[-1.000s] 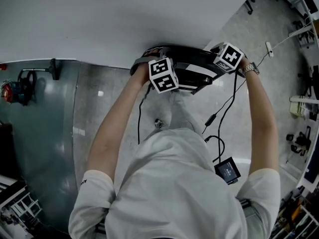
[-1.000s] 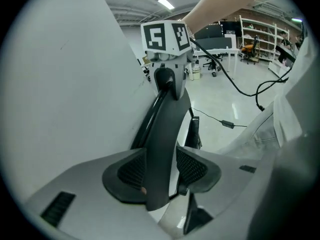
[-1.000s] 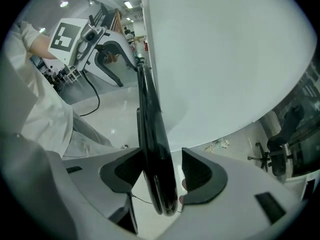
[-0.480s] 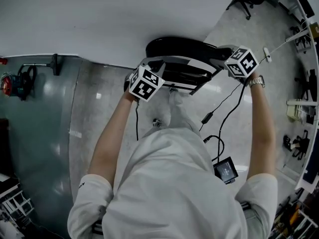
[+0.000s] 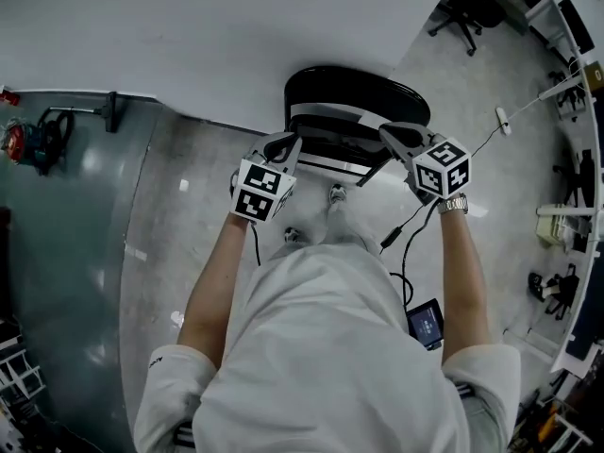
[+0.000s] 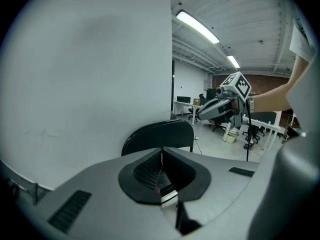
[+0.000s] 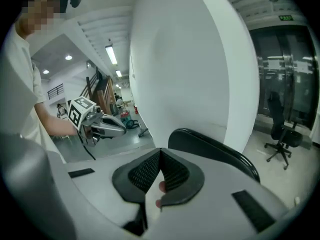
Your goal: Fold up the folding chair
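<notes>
Chair (image 5: 354,92) and grippers stand apart in the head view. The black folding chair is upright on the grey floor (image 5: 184,206), close against the white wall (image 5: 236,36), its rounded back uppermost. The two tools are on the person's side of it.

The left gripper (image 5: 286,145) points up at the chair's left edge and the right gripper (image 5: 392,134) at its right edge, so the chair sits just beyond and between the two tips. Whether either tip brushes the frame cannot be told from above.

In the left gripper view, the left gripper (image 6: 161,153) has its ribbed black pads pressed together with nothing caught between them. The chair (image 6: 157,134) rises directly behind the tip against the wall, and the right gripper (image 6: 212,109) hangs in the air off to the right.

In the right gripper view, the right gripper (image 7: 160,156) is likewise pressed together and empty. The chair's (image 7: 215,151) curved black back shows just past the pads, slightly right, and the left gripper (image 7: 112,126) is well off to the left.
</notes>
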`<action>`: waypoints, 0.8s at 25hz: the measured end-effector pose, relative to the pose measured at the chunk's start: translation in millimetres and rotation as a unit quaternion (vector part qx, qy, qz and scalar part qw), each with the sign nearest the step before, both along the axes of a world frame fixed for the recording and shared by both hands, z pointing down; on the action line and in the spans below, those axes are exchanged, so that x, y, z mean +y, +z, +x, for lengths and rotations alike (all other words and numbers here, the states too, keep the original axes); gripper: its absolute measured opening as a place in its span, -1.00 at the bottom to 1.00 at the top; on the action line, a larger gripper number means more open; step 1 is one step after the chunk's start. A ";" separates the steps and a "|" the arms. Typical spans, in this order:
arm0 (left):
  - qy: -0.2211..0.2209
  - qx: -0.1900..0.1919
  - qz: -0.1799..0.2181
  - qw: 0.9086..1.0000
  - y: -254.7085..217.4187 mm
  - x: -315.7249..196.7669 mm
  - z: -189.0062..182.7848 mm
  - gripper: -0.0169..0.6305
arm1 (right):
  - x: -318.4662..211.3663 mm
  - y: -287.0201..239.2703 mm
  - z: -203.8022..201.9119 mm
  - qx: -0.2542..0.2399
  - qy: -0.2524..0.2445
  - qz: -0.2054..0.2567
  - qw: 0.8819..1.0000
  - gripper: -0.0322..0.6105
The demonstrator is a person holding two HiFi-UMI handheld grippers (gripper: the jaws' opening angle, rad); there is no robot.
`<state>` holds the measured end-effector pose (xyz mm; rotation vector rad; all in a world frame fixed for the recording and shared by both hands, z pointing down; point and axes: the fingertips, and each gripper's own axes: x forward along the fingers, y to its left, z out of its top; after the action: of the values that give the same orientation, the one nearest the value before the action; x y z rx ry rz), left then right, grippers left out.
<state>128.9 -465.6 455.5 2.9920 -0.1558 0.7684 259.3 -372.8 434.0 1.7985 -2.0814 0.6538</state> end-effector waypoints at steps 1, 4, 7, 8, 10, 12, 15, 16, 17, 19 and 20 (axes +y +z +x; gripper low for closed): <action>-0.010 0.005 -0.005 1.000 -0.4 0.4 -4.4 -0.90 | -1.6 -1.1 -7.0 -0.007 0.000 0.007 1.000 -0.89; -0.043 0.017 -0.020 0.999 0.3 3.1 -14.8 -0.90 | -3.3 -1.8 -26.0 -0.028 -0.002 0.028 0.999 -0.89; -0.076 0.024 -0.038 0.996 1.4 9.7 -19.8 -0.90 | -0.6 0.2 -41.2 -0.060 -0.012 0.039 0.997 -0.89; -0.088 0.027 -0.044 0.995 0.7 12.2 -19.6 -0.90 | 0.9 0.5 -44.0 -0.068 -0.017 0.042 0.997 -0.89; -0.115 0.033 -0.052 0.991 -1.7 17.8 -14.4 -0.90 | 5.6 -0.6 -42.2 -0.076 -0.021 0.049 0.996 -0.89; -0.143 0.041 -0.057 0.987 -3.6 27.9 -1.2 -0.90 | 14.7 -3.4 -28.2 -0.079 -0.015 0.059 0.995 -0.89; -0.180 0.042 -0.060 0.981 -1.5 49.1 20.5 -0.90 | 33.6 -3.0 -0.7 -0.085 0.003 0.066 0.994 -0.89; -0.192 0.041 -0.059 0.979 -0.3 53.7 24.4 -0.90 | 37.1 -1.7 4.7 -0.088 0.005 0.066 0.994 -0.89; -0.204 0.041 -0.059 0.976 0.6 56.8 25.9 -0.90 | 38.2 -0.5 7.0 -0.090 0.001 0.067 0.994 -0.89; -0.232 0.040 -0.057 0.970 2.6 61.6 22.0 -0.90 | 36.0 1.1 4.3 -0.089 -0.018 0.073 0.993 -0.89; -0.247 0.037 -0.056 0.967 4.5 65.1 18.2 -0.90 | 34.7 1.6 1.4 -0.087 -0.030 0.078 0.993 -0.89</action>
<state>147.1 -400.5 460.0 2.6864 -0.7881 0.5821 260.6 -338.0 435.6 1.8086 -2.3518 0.6694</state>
